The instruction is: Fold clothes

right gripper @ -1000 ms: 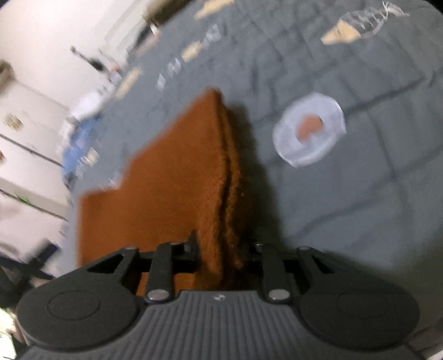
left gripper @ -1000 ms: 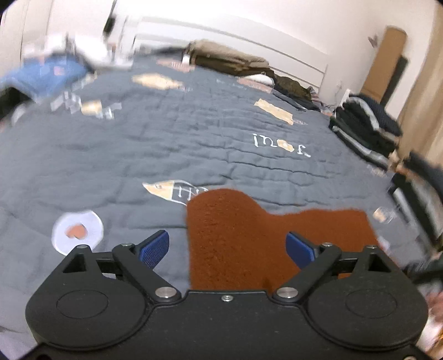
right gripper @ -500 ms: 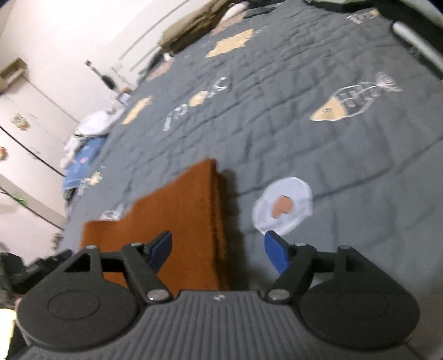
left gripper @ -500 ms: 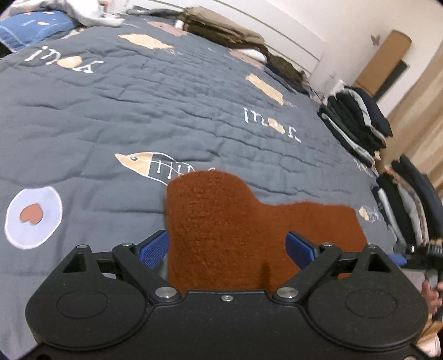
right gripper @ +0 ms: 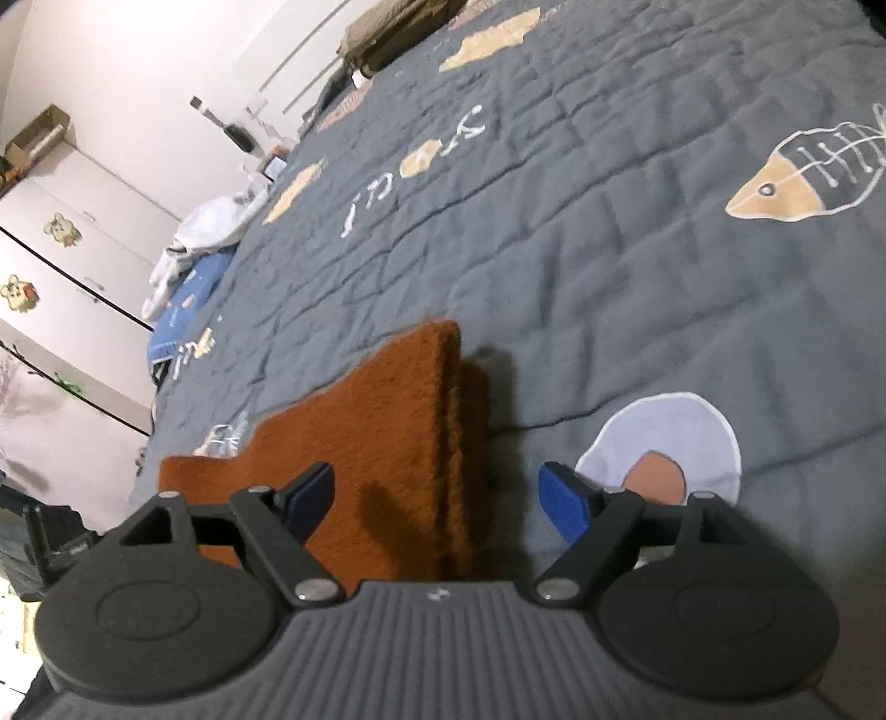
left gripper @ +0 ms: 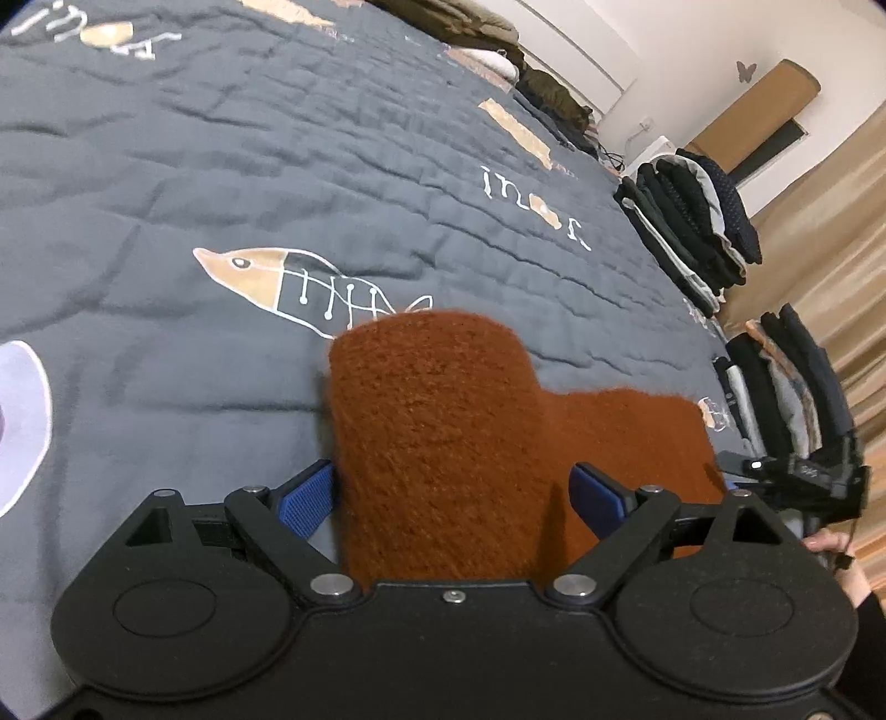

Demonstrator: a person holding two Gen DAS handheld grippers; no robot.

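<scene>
A rust-brown knitted garment point(left gripper: 443, 421) lies folded flat on the grey quilted bedspread point(left gripper: 221, 166). My left gripper point(left gripper: 453, 495) is open, its blue pads either side of the garment's near end without pinching it. In the right wrist view the same garment point(right gripper: 387, 432) shows a doubled edge on its right side. My right gripper point(right gripper: 437, 501) is open over that edge, the left pad above the fabric and the right pad above the bedspread. The right gripper's black body point(left gripper: 797, 476) appears at the far right of the left wrist view, with a hand point(left gripper: 841, 559) below it.
Stacks of dark folded clothes point(left gripper: 692, 216) line the bed's right side, with more point(left gripper: 786, 376) nearer. Brown folded items point(right gripper: 393, 33) lie at the headboard end. A blue garment and white cloth point(right gripper: 194, 260) sit at the bed's far left. Curtains point(left gripper: 819, 232) hang at right.
My right gripper let go of the brown garment's edge and opened, then drew back a little. The left gripper stayed open and came lower and nearer to the garment.
</scene>
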